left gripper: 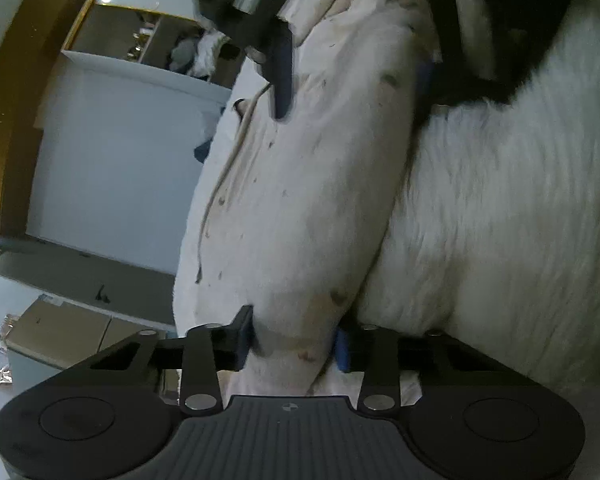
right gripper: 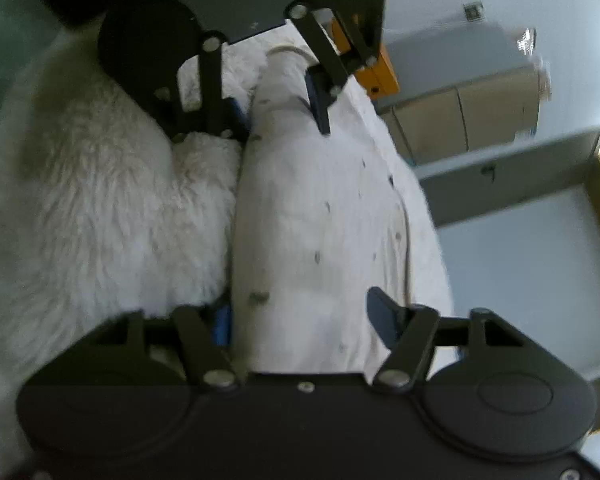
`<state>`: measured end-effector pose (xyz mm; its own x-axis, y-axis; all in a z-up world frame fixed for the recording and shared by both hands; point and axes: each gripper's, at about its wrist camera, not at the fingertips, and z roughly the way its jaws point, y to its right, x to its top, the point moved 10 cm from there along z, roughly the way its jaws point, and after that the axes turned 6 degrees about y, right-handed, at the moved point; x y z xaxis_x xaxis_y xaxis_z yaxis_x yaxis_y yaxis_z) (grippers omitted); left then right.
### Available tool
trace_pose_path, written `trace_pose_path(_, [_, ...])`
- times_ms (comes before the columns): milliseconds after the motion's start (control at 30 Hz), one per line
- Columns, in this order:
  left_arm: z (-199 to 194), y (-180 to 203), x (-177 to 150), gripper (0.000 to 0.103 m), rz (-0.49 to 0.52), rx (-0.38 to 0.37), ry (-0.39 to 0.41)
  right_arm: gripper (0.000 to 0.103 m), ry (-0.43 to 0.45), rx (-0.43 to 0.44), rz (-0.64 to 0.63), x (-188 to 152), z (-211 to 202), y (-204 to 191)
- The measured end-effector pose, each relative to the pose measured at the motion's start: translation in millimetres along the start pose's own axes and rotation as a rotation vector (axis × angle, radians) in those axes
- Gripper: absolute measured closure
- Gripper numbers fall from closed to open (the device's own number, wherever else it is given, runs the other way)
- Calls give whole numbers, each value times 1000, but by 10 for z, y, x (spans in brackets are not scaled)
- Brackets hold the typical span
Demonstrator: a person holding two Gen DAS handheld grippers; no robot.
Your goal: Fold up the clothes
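Observation:
A white garment (left gripper: 312, 200) with small dark specks runs as a long fold from one gripper to the other. In the left wrist view my left gripper (left gripper: 293, 340) is at the bottom, shut on the bunched near end of the garment. My right gripper (left gripper: 352, 80) is at the far end. In the right wrist view the garment (right gripper: 312, 220) passes between the jaws of my right gripper (right gripper: 300, 318), which stand wide apart; one finger lies over the cloth. My left gripper (right gripper: 278, 110) holds the other end. This view is blurred.
A white fluffy blanket (left gripper: 500, 200) (right gripper: 100, 200) lies alongside and under the garment. Beyond the edge are a pale floor, a cardboard box (left gripper: 68, 332) (right gripper: 460, 120), a shelf unit (left gripper: 140, 36) with small items, and an orange block (right gripper: 382, 74).

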<state>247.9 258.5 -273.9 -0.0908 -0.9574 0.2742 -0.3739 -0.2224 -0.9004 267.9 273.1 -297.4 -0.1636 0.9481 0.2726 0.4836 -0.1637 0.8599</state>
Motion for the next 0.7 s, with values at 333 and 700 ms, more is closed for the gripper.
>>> trace_pose_path(333, [-707,-1038,745,85,-67,-109,22,92,185,250,327,-126,-1104,1327])
trace_pose_path(700, [-1413,-1977,2739,86,-84,-480,285,92,162,670,608,-1371,-2842,2702])
